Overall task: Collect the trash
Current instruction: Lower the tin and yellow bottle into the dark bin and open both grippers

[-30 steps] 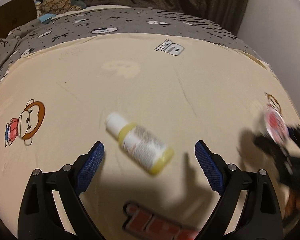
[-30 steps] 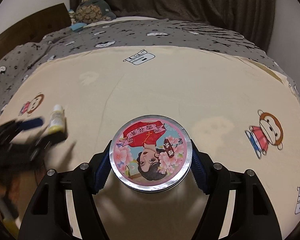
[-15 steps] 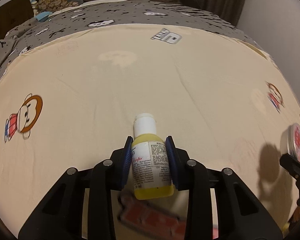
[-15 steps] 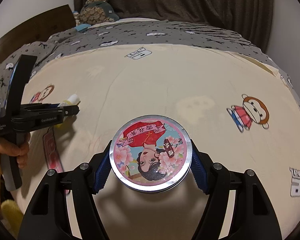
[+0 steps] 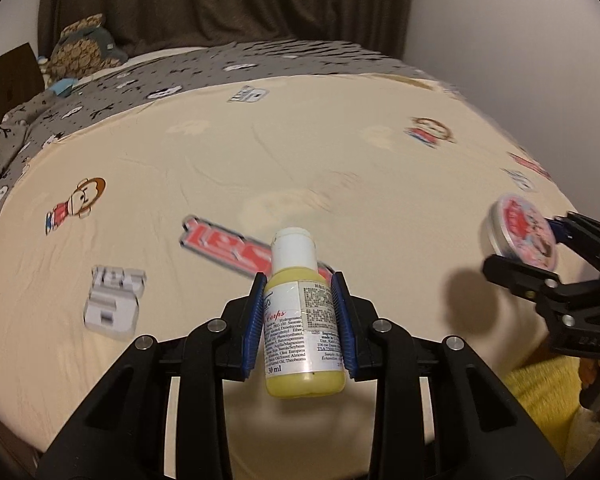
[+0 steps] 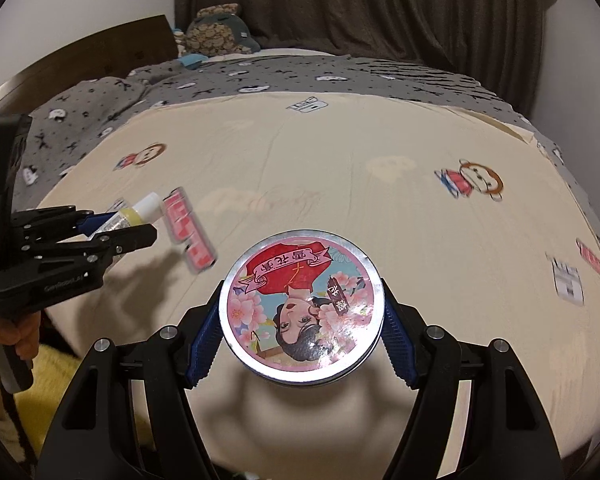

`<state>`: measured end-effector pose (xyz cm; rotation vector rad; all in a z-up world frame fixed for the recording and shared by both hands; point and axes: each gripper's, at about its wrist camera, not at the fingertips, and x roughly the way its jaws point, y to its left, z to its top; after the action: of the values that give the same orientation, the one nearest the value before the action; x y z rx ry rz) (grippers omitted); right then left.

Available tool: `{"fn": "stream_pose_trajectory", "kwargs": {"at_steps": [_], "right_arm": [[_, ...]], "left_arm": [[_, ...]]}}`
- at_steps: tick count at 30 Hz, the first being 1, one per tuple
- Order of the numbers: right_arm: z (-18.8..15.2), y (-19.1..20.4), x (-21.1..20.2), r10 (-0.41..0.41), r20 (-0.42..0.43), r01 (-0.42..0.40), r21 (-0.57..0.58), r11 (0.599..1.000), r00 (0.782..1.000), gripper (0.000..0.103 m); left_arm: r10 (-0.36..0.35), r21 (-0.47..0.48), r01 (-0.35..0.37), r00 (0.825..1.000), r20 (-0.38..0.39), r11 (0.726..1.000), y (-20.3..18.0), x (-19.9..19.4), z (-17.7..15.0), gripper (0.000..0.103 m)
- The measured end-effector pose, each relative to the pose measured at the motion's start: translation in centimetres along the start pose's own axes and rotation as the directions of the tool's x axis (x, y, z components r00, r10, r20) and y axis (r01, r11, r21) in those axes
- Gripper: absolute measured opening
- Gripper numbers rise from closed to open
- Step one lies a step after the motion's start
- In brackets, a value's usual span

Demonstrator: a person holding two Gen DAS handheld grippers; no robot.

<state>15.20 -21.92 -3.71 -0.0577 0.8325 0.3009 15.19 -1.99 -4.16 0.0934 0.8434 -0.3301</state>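
A: Which way is the yellow bottle [image 5: 302,320]?
B: Lengthwise along the left gripper [image 5: 300,316], white cap far, clamped above the bed [image 5: 340,152].
A: The right gripper [image 6: 302,312]?
B: Clenched on the round tin [image 6: 301,311], lid facing up.

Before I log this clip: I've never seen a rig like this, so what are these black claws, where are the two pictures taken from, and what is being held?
No robot here: a person holds a hand-operated clamp in each hand, each with a fisheye camera looking along its two blue-padded fingers. In the left wrist view, the left gripper is shut on a small yellow bottle with a white cap. In the right wrist view, the right gripper is shut on a round tin with a pictured lid. Each view also catches the other clamp at its edge. Below them lies a cream bedsheet with cartoon prints and, further back, a grey blanket.
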Motion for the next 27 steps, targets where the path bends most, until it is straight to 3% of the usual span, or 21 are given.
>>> {"fn": "stream_pose_trajectory", "kwargs": {"at_steps": [8,12,19,27], "right_arm": [[-6.5,1.2,-4.1,0.002,0.013,-0.002,0.035,0.999,1.0,0.071],[-10.1,1.9,-4.1,0.034,-0.031,-0.032,0.07,0.997,0.999,0.071],[-16.0,2.9,-2.0,0.054,-0.153,-0.033,0.14,0.99,0.987,0.071],[-20.0,3.4,1.4,0.065,-0.286,-0.008,0.194,0.981,0.956,0.071]], "left_arm": [[-0.043,0.037,0.042,0.999,0.029,0.998,-3.7,-4.5,-7.5,0.031],[-0.068,0.046,0.068,0.998,0.001,0.997,-5.1,-5.0,-11.1,0.031],[-0.116,0.041,0.122,0.985,-0.126,0.992,-6.5,-2.9,-16.8,0.031],[-0.145,0.011,0.154,0.947,-0.285,0.988,-6.8,0.9,-21.6,0.031]]}}
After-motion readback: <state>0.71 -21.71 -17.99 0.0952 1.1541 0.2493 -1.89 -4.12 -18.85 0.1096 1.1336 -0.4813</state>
